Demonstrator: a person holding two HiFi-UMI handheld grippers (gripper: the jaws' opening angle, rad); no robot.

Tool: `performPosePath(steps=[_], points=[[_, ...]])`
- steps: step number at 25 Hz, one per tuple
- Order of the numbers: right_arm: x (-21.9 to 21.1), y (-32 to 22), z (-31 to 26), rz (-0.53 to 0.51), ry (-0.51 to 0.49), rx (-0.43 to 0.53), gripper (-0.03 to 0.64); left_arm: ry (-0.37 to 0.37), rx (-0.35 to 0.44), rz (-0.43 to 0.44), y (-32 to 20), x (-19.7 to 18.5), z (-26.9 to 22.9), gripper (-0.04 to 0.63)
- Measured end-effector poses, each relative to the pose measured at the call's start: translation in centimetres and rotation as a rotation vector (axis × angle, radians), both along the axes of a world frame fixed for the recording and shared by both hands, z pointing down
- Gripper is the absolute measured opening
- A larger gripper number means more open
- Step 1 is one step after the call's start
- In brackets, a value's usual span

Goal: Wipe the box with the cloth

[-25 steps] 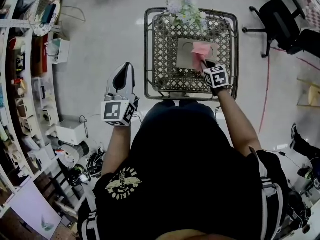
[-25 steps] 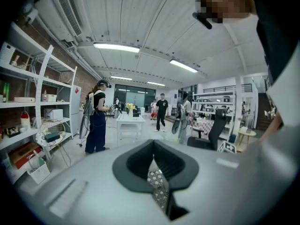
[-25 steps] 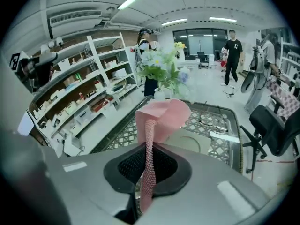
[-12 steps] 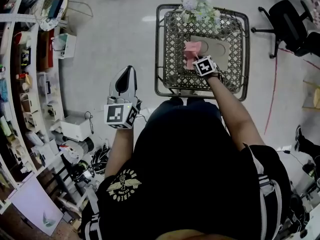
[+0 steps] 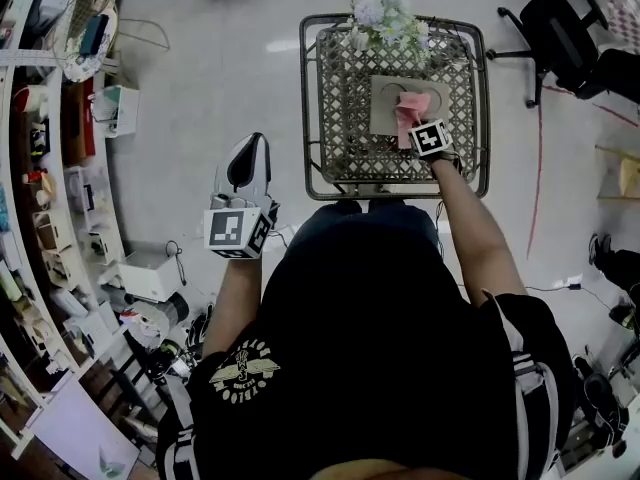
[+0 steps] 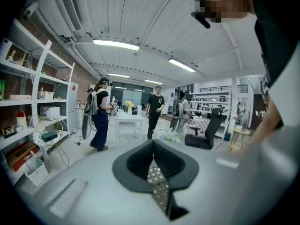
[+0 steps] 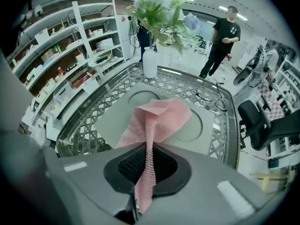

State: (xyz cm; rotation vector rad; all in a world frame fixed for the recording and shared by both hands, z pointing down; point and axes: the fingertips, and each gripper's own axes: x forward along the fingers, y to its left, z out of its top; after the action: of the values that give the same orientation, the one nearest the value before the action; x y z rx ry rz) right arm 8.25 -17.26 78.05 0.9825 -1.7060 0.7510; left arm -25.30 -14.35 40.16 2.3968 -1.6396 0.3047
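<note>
The pink waffle-weave cloth (image 7: 159,116) drapes over the grey box (image 7: 112,116) and masks part of its 2 round recesses, at the centre of the metal lattice table (image 5: 335,118). The right gripper (image 7: 146,172) is clamped on the cloth's tail. The left gripper (image 5: 254,140), at 8 o'clock off the table, has its jaws together and empty.

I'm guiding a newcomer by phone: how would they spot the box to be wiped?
Find the square metal lattice table in front of the person. On it, nearer than the vase of flowers, lies the box: flat, pale grey, with round outlines on top, the only solid slab there.
</note>
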Motion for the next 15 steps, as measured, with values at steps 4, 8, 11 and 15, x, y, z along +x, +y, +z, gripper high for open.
performPosePath(steps=[4, 8, 11, 15], points=[[2.6, 1.0, 0.5, 0.068, -0.003, -0.031, 0.021, 0.002, -0.005, 0.033, -0.8, 0.4, 0.0, 0.000], [5.6, 1.0, 0.2, 0.115, 0.044, 0.003, 0.021, -0.001, -0.006, 0.073, -1.6, 1.1, 0.1, 0.000], [7.4, 1.8, 0.4, 0.139, 0.068, -0.005, 0.021, 0.005, -0.014, 0.098, -2.1, 2.2, 0.3, 0.000], [9.3, 2.3, 0.0, 0.143, 0.101, 0.016, 0.021, 0.009, -0.021, 0.132, -2.7, 3.4, 0.5, 0.000]])
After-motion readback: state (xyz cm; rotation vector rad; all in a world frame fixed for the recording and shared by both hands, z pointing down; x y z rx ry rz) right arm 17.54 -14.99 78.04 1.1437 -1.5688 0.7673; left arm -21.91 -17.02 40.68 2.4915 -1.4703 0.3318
